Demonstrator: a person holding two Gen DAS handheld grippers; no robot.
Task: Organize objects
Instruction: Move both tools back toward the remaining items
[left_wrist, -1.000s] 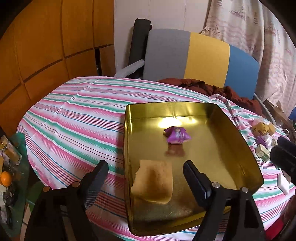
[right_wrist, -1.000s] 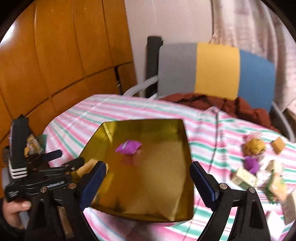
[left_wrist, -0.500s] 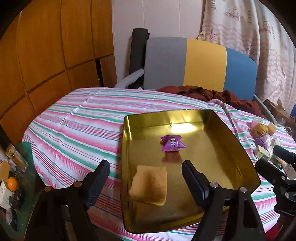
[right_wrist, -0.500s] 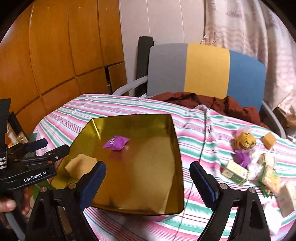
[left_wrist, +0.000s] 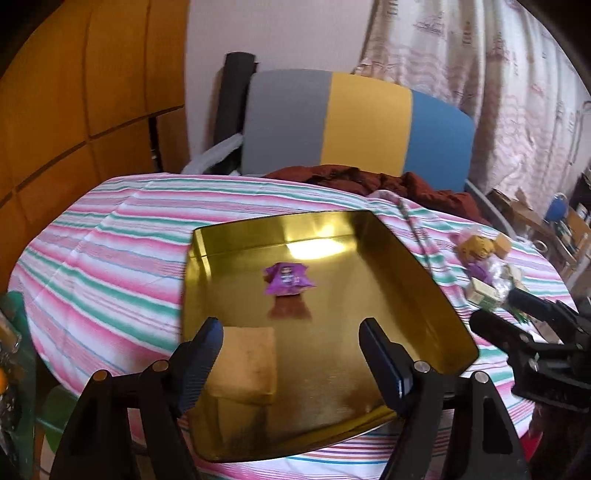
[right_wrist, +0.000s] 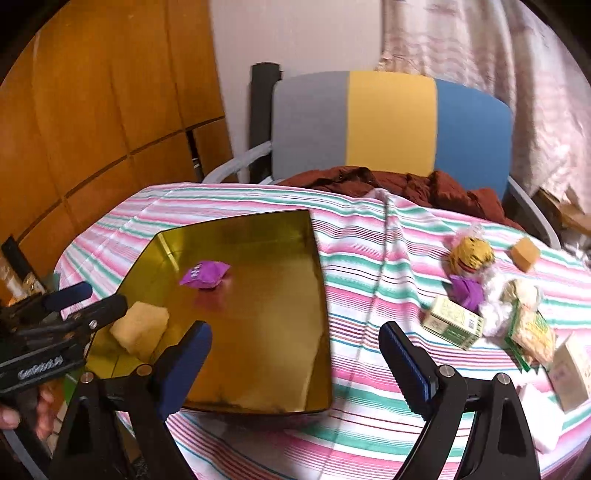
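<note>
Striped-cloth worktop (right_wrist: 369, 258), gold metal tray (right_wrist: 288, 369) at its left edge.
My left gripper (left_wrist: 290, 354) and right gripper (right_wrist: 295, 358) hover with jaws wide, empty; purple candy wrapper (left_wrist: 286, 278) and tan sponge block (left_wrist: 245, 363) lie inside the tray.

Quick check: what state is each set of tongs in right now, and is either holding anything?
Left tongs: open, holding nothing, above the gold tray.
Right tongs: open, holding nothing.

- The desk (right_wrist: 369, 236) is covered by a striped cloth.
- A gold tin (right_wrist: 317, 295) is set on it.
- Small packets (right_wrist: 452, 326) are heaped at its right.
- A brown garment (right_wrist: 406, 184) is draped over the far edge.
</note>
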